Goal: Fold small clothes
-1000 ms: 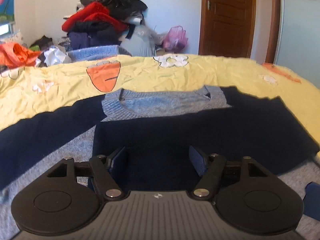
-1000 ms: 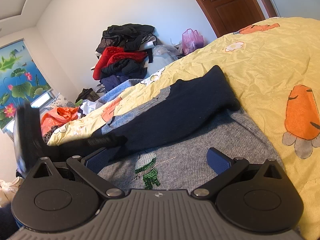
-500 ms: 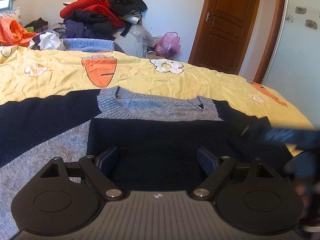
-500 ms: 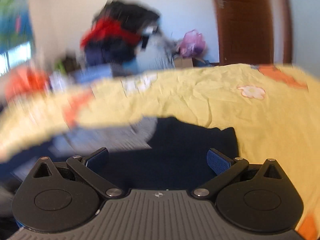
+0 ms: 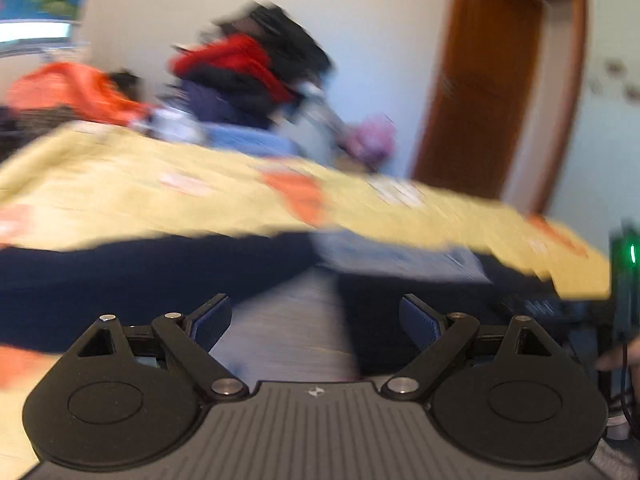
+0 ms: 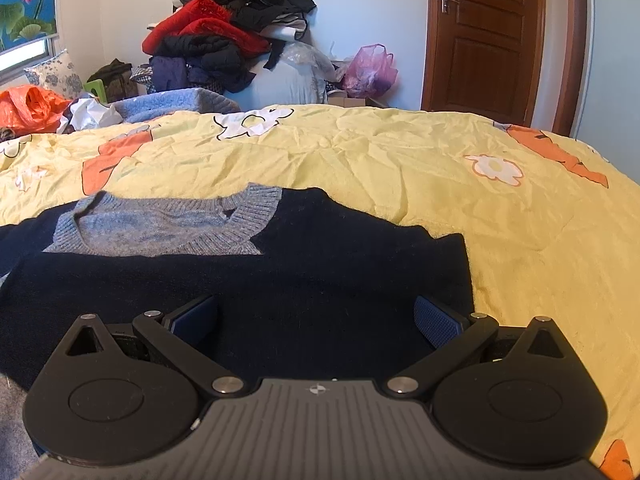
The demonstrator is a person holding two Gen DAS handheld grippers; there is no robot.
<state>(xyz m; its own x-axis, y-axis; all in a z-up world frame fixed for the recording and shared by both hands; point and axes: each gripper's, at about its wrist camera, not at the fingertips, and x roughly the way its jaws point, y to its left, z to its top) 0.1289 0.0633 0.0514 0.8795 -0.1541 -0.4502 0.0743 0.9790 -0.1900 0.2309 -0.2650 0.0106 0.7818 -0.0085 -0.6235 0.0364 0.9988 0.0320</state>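
Observation:
A small grey knit sweater with navy sleeves lies on the yellow bedspread, collar away from me. One navy sleeve is folded across the chest. My right gripper is open and empty, low over that folded sleeve. My left gripper is open and empty over the sweater's grey body, with the other navy sleeve stretching out to its left. The left wrist view is motion-blurred. The right gripper's body shows at its right edge.
A pile of red, black and navy clothes stands against the far wall beyond the bed. A pink bag and a brown door are at the back right. An orange bag lies at the far left.
The left gripper has swung left, off the folded sleeve and over the grey body. The right gripper has settled facing the collar, its view sharp again. Both stayed open.

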